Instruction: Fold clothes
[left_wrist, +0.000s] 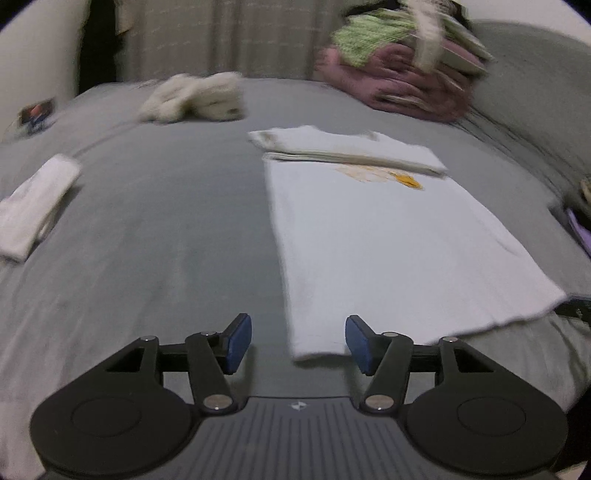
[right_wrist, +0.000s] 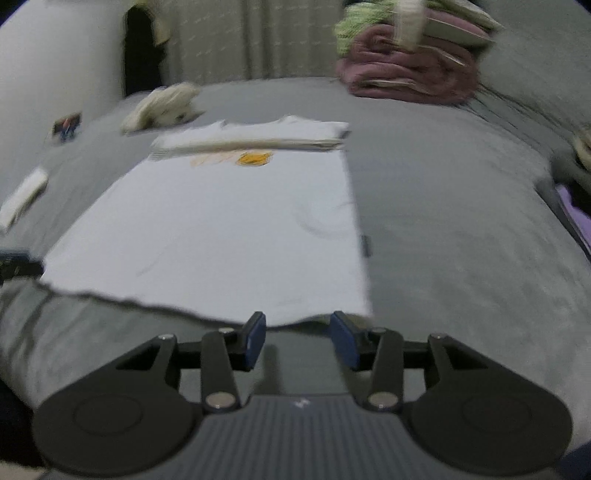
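Observation:
A white T-shirt (left_wrist: 373, 236) with an orange print (left_wrist: 406, 181) lies flat on the grey bed (left_wrist: 166, 229), its far end folded back over itself in a thick band (left_wrist: 347, 149). My left gripper (left_wrist: 299, 343) is open at the shirt's near left corner, which lies between the blue pads (left_wrist: 240, 343) without either pressing on it. In the right wrist view the same T-shirt (right_wrist: 229, 229) spreads ahead. My right gripper (right_wrist: 299, 339) is open just short of the near hem by the right corner, and nothing is between its pads (right_wrist: 345, 341).
A pile of pink and green clothes (left_wrist: 402, 74) sits at the back right. A crumpled cream garment (left_wrist: 192, 98) lies at the back left, and a folded white cloth (left_wrist: 33, 206) at the left. A purple item (right_wrist: 576, 218) shows at the right edge.

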